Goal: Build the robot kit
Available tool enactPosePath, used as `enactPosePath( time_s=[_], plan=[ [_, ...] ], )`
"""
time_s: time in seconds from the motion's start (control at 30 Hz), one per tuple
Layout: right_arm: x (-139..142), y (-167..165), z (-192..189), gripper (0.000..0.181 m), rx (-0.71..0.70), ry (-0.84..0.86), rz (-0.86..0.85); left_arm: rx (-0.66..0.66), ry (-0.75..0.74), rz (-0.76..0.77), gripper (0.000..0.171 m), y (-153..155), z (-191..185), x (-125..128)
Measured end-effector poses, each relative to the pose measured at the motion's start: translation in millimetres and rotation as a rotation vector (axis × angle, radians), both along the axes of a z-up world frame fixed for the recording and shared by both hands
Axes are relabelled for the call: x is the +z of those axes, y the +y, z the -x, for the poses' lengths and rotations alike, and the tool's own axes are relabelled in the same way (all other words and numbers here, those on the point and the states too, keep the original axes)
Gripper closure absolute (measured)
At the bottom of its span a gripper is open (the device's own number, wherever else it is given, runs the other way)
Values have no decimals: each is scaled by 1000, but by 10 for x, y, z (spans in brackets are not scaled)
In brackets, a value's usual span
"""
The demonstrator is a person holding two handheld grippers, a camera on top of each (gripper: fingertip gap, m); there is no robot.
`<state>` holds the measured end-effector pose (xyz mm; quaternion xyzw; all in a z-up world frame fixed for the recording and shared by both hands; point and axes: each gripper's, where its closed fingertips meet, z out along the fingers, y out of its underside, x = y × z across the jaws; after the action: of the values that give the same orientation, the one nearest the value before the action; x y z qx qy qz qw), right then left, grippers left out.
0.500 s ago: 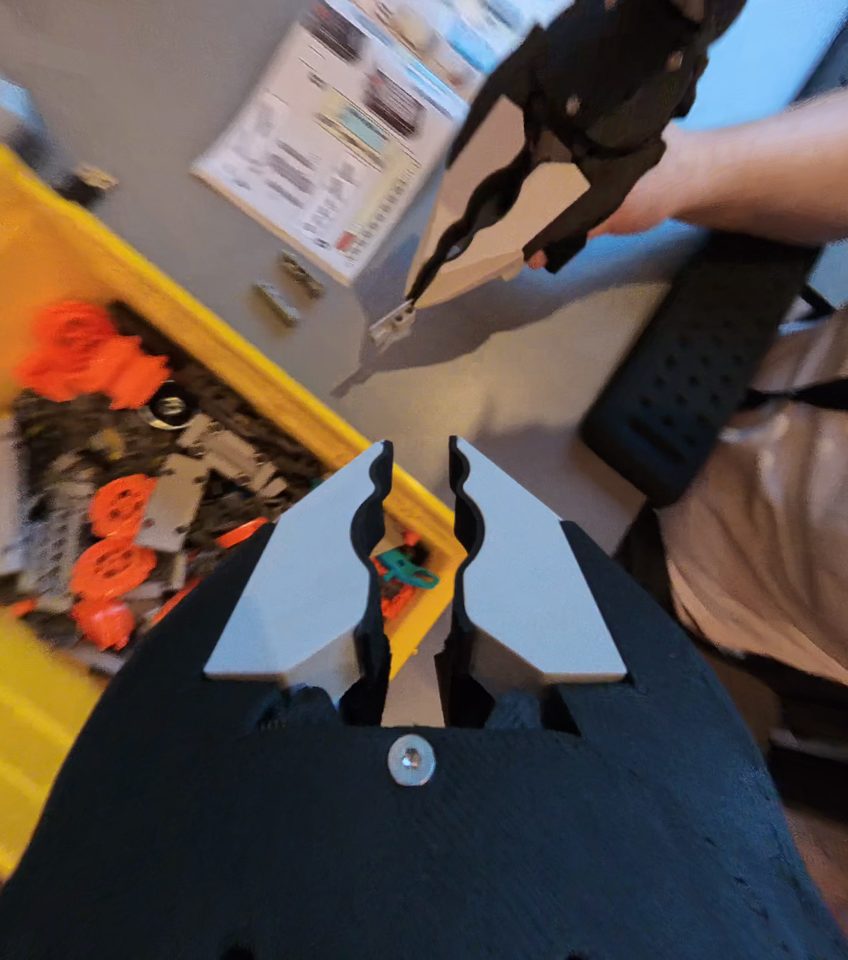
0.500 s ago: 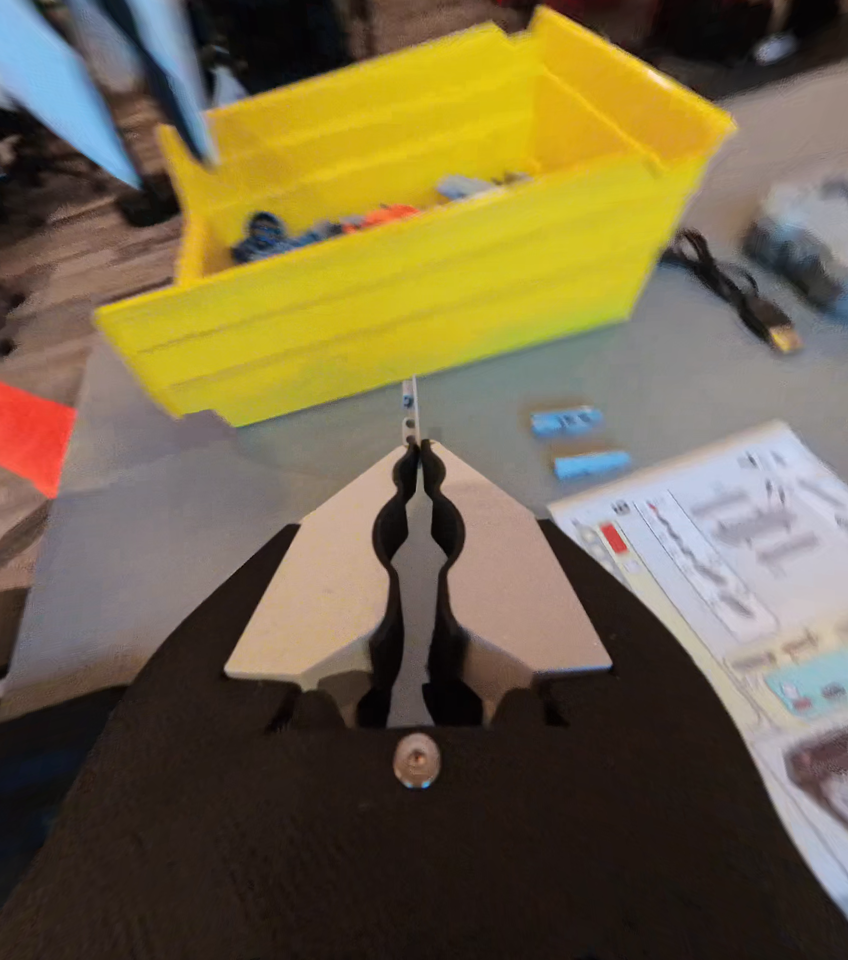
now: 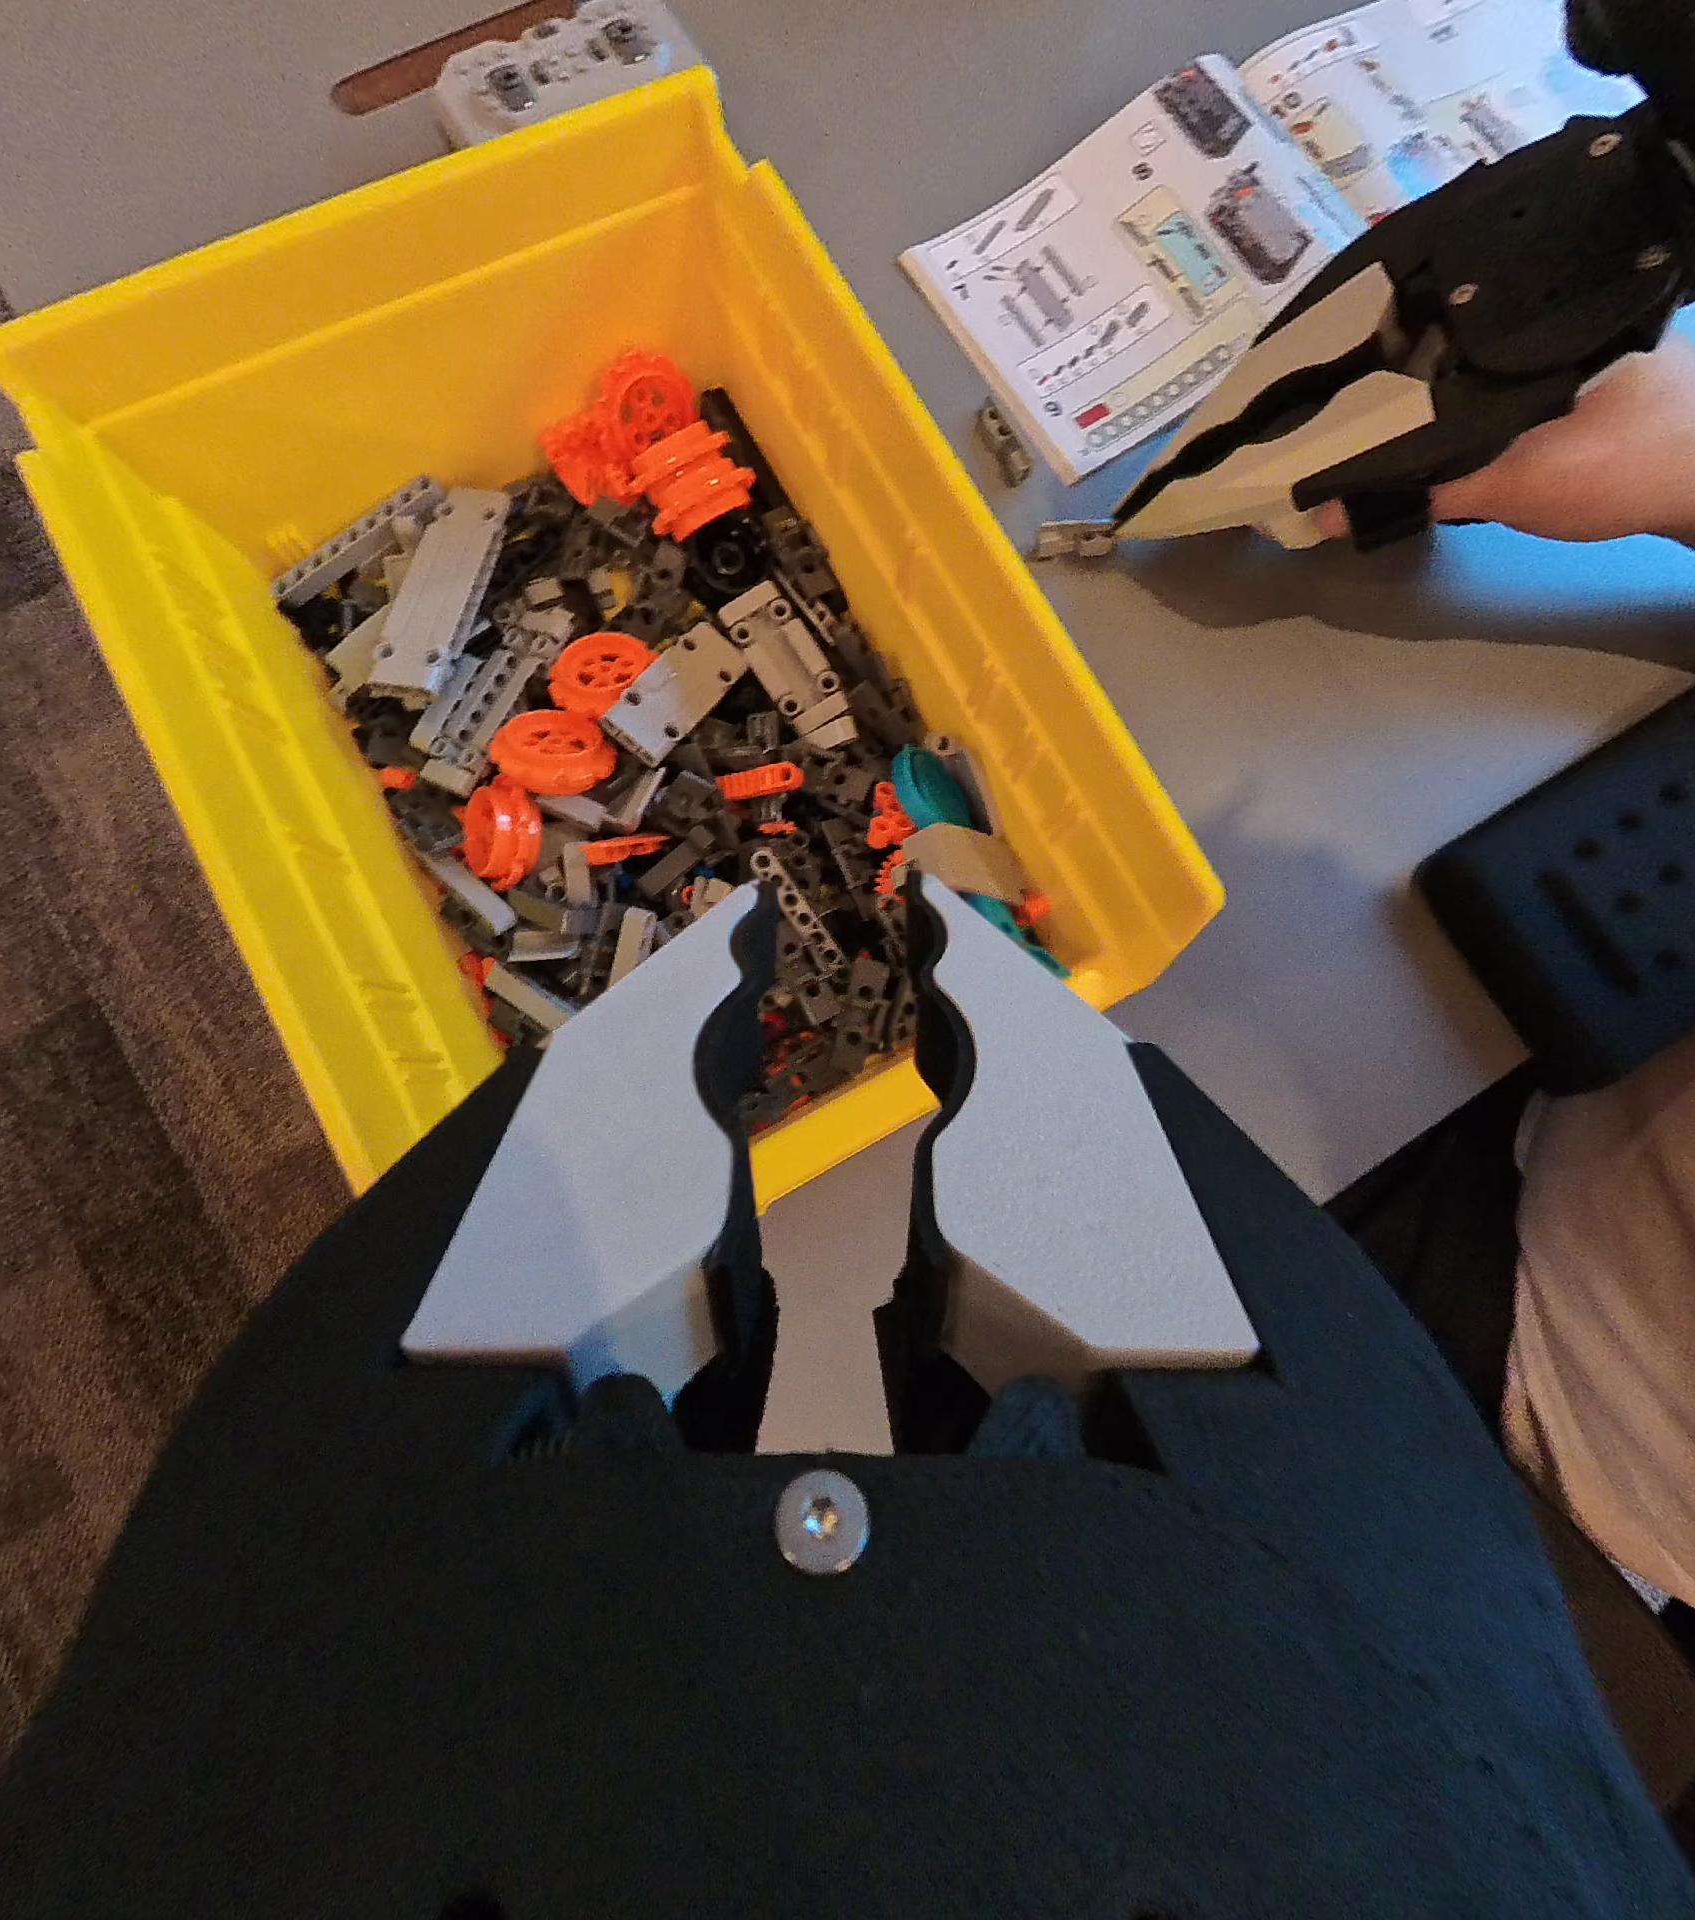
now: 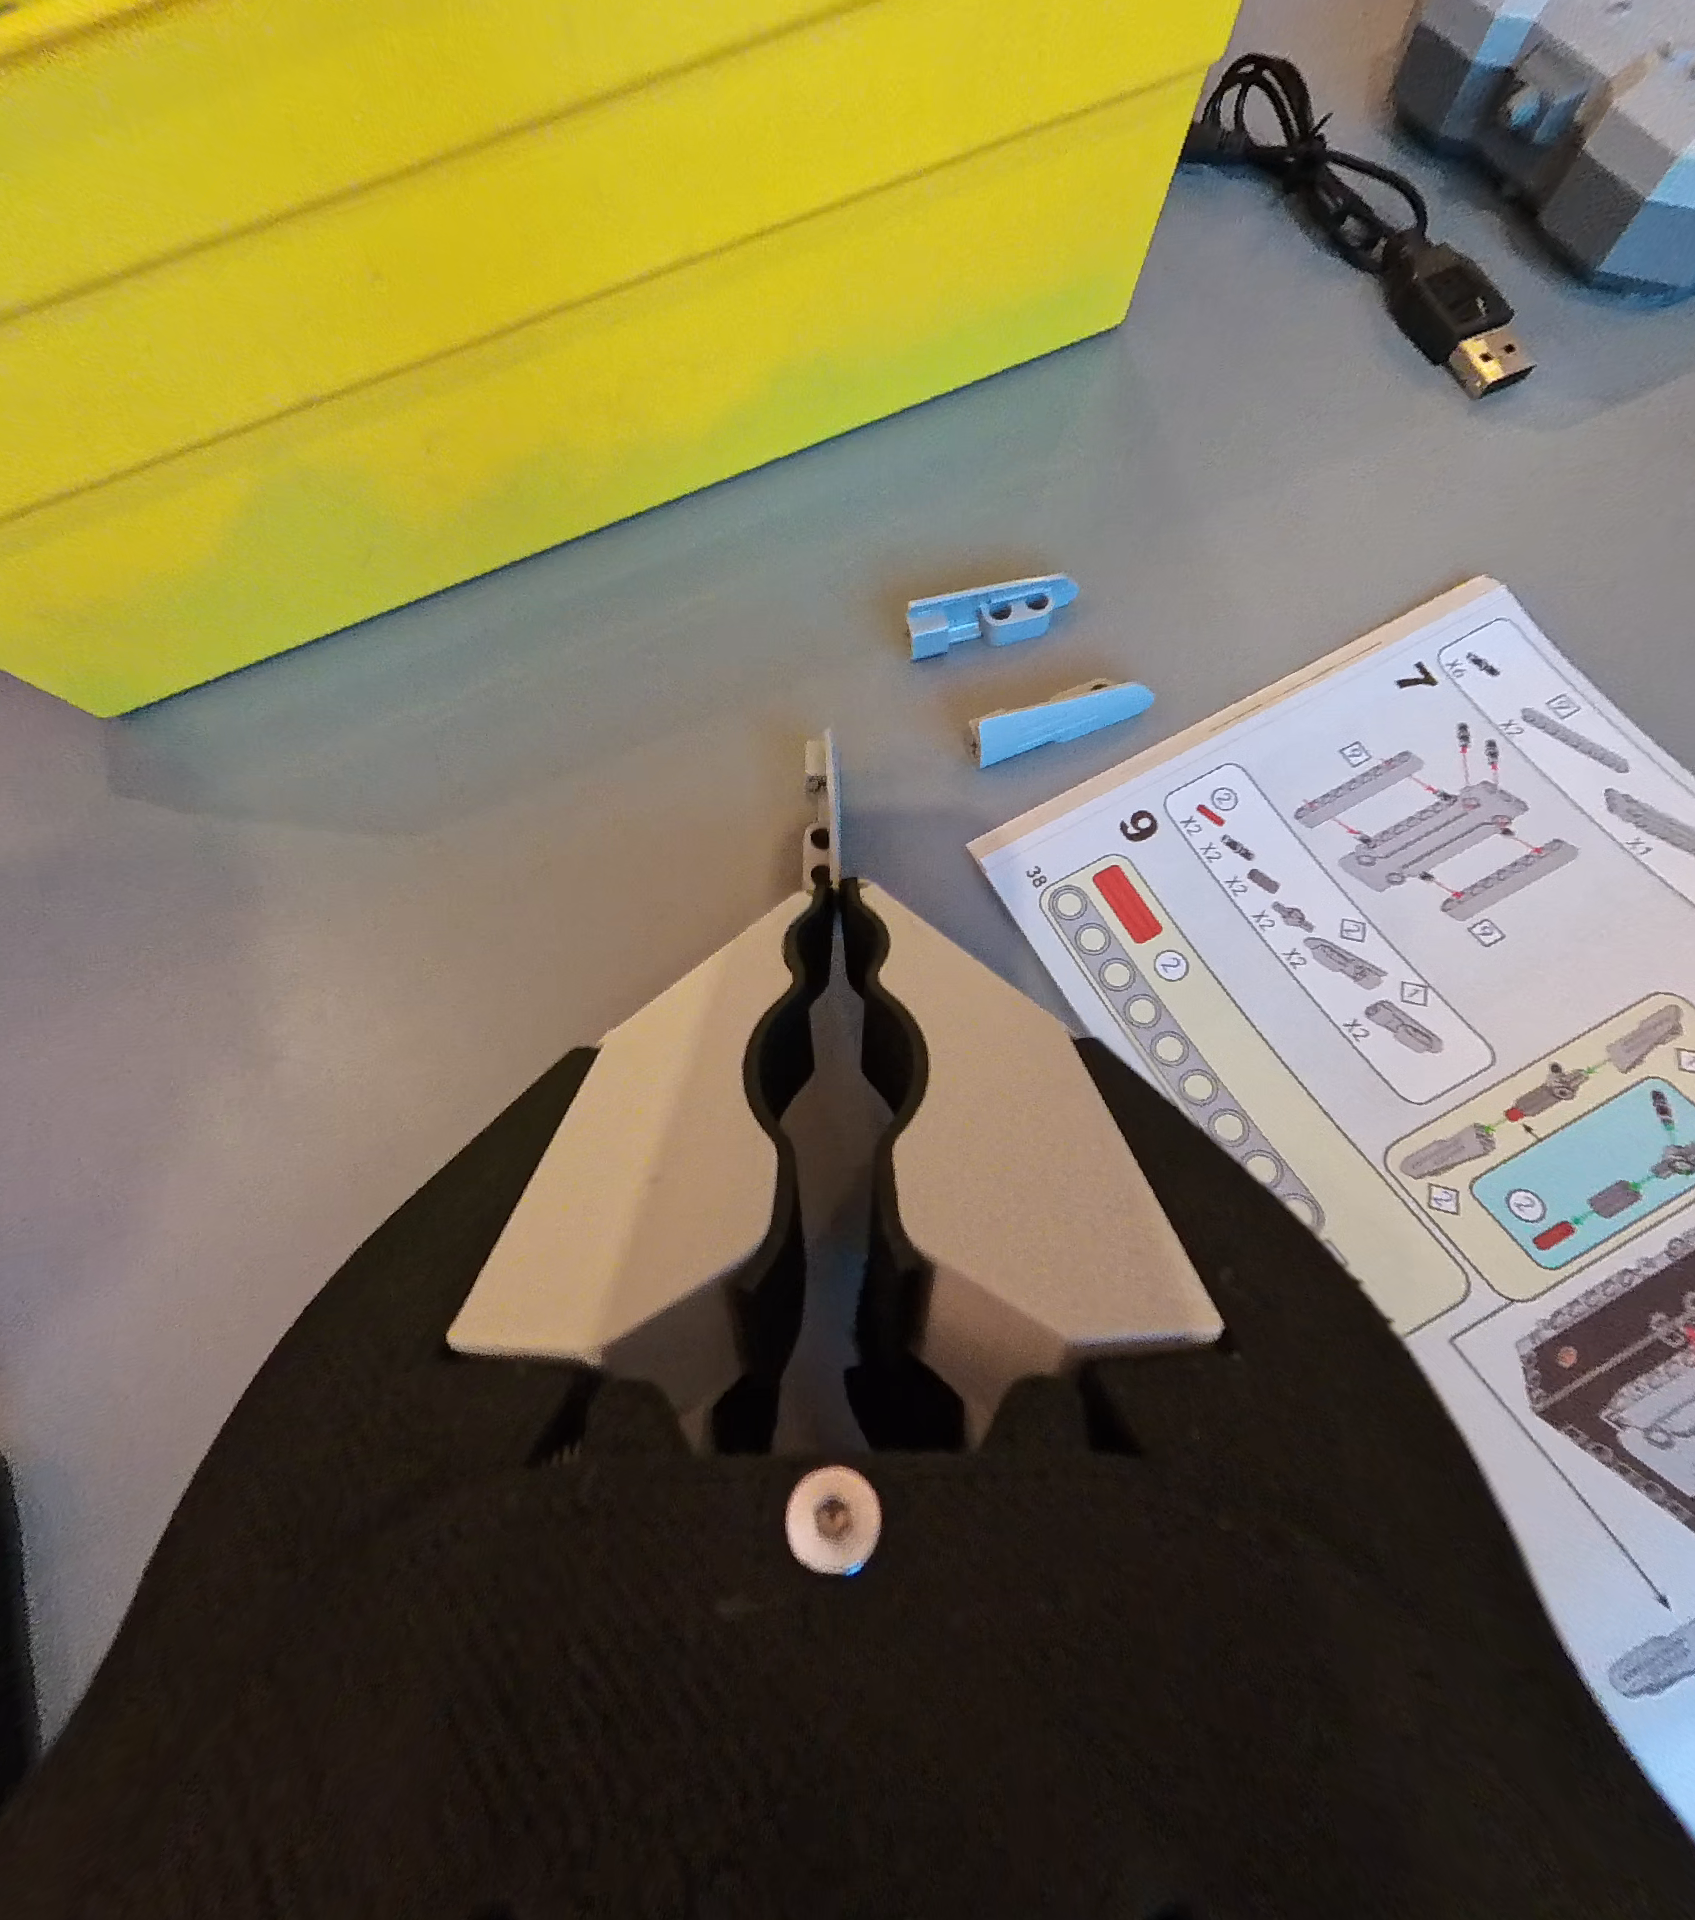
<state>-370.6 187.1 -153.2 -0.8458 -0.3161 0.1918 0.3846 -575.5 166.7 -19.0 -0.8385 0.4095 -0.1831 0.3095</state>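
Left wrist view: left gripper [image 3: 835, 894] now over yellow bin [image 3: 936, 499].

Left gripper [image 3: 835, 899] jaws parted above yellow bin [image 3: 936, 436] of building pieces [image 3: 614, 717], booklet [image 3: 1134, 270] beyond

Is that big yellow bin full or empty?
Partly full. The yellow bin holds a loose heap of grey, black and orange building pieces covering its floor, while the upper walls stay bare.
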Motion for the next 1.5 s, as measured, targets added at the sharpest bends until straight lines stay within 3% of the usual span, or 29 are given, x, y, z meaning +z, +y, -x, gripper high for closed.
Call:
enactPosePath(
  time_s=[0.33,0.53,0.9,1.3,1.5],
  plan=[
    [120,-14,13,167,30,14,-52,34,184,2,146,161,196,-299],
    [299,-18,19,162,48,-4,-137,-99,447,92,153,214,188,-715],
    [279,-42,22,162,71,5,-126,-268,659,111,156,415,195,-1267],
    [307,-52,43,162,84,21,-128,-241,639,106,148,437,199,-1322],
    [330,-54,37,162,83,22,-134,-242,698,50,155,440,204,-1376]
  ],
)
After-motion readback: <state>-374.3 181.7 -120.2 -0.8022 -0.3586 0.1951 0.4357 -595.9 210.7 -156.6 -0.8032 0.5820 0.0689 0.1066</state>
